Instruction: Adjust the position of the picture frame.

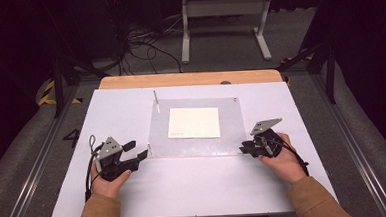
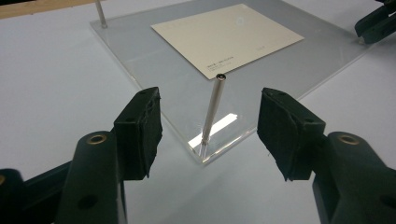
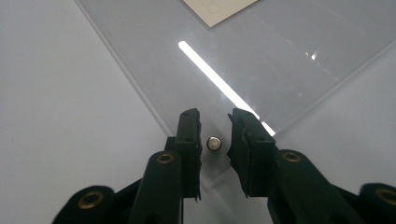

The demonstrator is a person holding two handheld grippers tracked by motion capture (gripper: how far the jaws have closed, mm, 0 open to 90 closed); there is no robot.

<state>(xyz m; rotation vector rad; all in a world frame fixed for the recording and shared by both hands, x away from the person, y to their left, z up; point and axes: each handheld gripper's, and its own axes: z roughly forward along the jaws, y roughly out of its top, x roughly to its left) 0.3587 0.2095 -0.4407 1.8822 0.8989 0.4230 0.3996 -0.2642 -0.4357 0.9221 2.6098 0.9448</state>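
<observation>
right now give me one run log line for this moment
left tongs open around corner post | right tongs open around stud | acrylic sheet flat

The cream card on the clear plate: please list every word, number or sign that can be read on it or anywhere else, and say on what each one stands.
No text can be read.
Cream card: two short lines of small dark print near its front edge in the left gripper view, too small and blurred to read.
Same card in the right gripper view: faint small outlined squares, not legible.
Clear plate, metal post, white table: no writing.
</observation>
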